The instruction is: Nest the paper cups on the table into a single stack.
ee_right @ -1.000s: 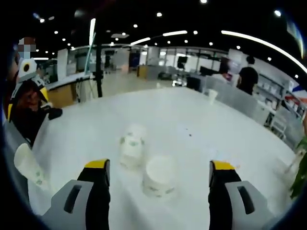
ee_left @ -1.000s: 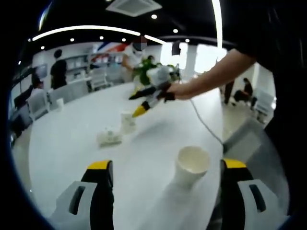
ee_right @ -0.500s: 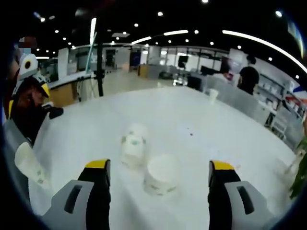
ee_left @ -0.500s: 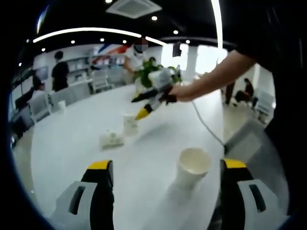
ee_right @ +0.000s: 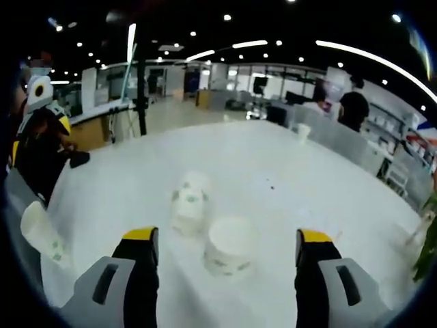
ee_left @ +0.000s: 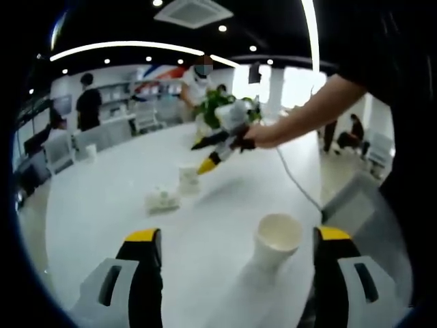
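In the left gripper view my left gripper (ee_left: 232, 273) gapes wide, a cup (ee_left: 276, 239) upright at its two o'clock on the table (ee_left: 95, 205).

In the right gripper view my right gripper (ee_right: 222, 273) is wide too; an upside-down cup (ee_right: 229, 246) sits between its jaws, a toppled cup (ee_right: 189, 202) at eleven o'clock.

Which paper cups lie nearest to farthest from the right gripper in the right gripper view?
1. Upside-down cup, between the right gripper fingers.
2. Cup lying on its side, just beyond, left of centre.
3. Distant cup, far across the table, right of centre.
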Motion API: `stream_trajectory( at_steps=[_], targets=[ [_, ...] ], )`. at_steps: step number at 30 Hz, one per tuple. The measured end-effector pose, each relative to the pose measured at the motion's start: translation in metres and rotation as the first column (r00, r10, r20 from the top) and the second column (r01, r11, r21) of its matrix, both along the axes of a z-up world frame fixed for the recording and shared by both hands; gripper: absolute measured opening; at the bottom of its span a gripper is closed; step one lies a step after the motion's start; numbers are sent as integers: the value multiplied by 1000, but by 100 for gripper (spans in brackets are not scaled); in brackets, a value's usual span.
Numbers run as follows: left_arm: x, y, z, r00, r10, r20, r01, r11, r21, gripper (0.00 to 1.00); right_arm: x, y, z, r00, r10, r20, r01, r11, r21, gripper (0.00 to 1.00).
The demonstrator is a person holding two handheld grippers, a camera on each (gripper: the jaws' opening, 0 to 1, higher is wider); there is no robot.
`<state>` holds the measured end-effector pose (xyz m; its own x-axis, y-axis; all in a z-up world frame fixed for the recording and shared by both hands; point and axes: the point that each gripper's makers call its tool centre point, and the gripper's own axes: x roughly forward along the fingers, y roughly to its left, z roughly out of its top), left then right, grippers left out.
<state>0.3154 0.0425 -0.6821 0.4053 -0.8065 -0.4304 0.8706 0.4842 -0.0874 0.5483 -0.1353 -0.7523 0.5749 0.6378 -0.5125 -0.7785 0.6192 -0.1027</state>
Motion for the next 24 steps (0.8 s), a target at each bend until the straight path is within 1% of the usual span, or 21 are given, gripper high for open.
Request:
stream_trajectory(
  at_steps=[6,10,14,18,24],
  targets=[
    [2,3,-1,1000,14,-6,-14,1000,-6,89,4,2,-9,1000,-2,-22,2,1000,-11,77],
    [-1,7,-10,1000,18,-17,-18,1000,7,89,6,5,-15,999,-7,-46,7,1000,-8,72],
    [-3,9,-13,999,22,-25,-22,1000,12,89,8,9,-19,998,-14,-63,14,1000,-2,70],
    [-2,11,-12,999,29,-25,-28,1000,11,89,11,12,-20,997,-15,-75,16,1000,6,65],
    [1,12,-11,999,38,-23,-38,999,8,89,15,15,-26,996,-19,-91,19,1000,-4,56]
  ],
)
